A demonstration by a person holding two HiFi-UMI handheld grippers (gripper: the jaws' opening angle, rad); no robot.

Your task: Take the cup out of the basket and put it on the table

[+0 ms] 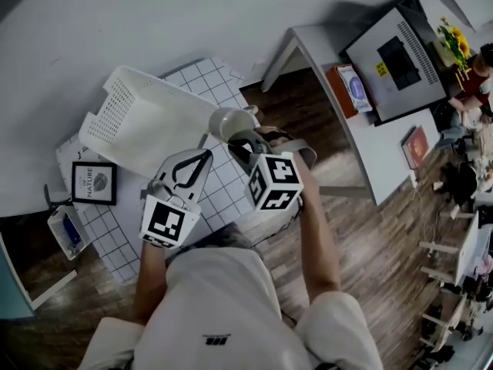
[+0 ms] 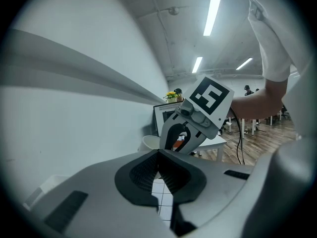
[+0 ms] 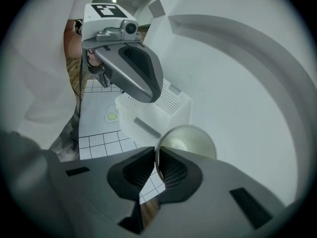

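A pale cup (image 1: 229, 122) hangs in the air just right of the white mesh basket (image 1: 142, 114), outside it. My right gripper (image 1: 240, 139) is shut on the cup's rim. In the right gripper view the cup (image 3: 190, 142) shows its open mouth, its rim pinched where the two dark pads (image 3: 171, 172) meet, with the basket (image 3: 156, 108) beyond. My left gripper (image 1: 202, 154) sits below the basket, shut with nothing in it. In the left gripper view its jaw tips touch (image 2: 158, 153), and the right gripper (image 2: 190, 130) and the cup (image 2: 150, 142) lie ahead.
A white checkered cloth (image 1: 212, 79) covers the table under the basket. A framed picture (image 1: 94, 182) stands at the cloth's left edge, with a small blue and white item (image 1: 65, 233) below it. A grey desk (image 1: 362, 141) with a monitor-like box (image 1: 397, 56) stands to the right over wood floor (image 1: 385, 237).
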